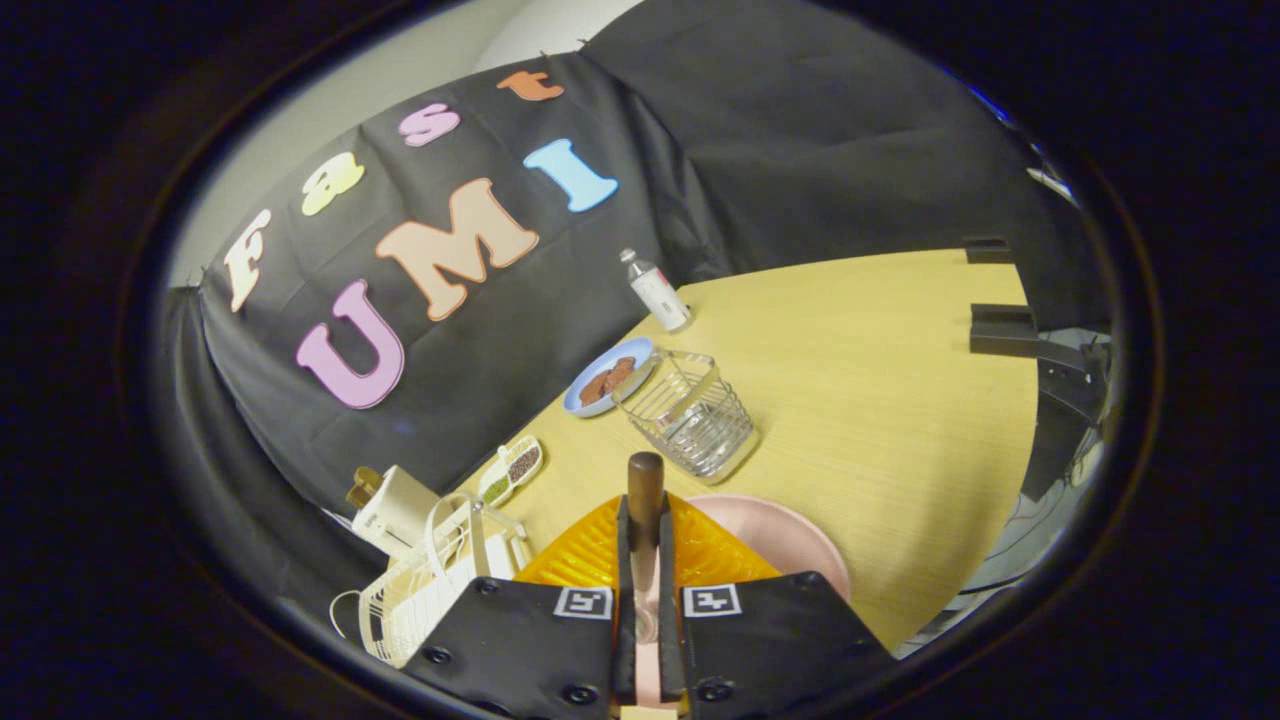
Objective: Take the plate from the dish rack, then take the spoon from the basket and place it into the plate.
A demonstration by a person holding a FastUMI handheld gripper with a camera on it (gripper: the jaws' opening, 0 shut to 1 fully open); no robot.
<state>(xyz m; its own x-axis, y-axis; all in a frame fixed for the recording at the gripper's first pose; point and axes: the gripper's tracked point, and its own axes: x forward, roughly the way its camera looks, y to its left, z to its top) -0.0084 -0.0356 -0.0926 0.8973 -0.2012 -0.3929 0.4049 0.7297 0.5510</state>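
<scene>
Spoon clamped above plate

Hand-held gripper (645,560) nearly closed, both fingers pinching a spoon (645,500) by its dark rounded wooden handle. Round pink plate (790,545) beneath on pale wood-grain tabletop (880,400). Wire basket (690,412) beyond; white dish rack (425,590) alongside.

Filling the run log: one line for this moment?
gripper: shut on spoon | spoon: lifted, above pink plate | wire basket: beyond
</scene>
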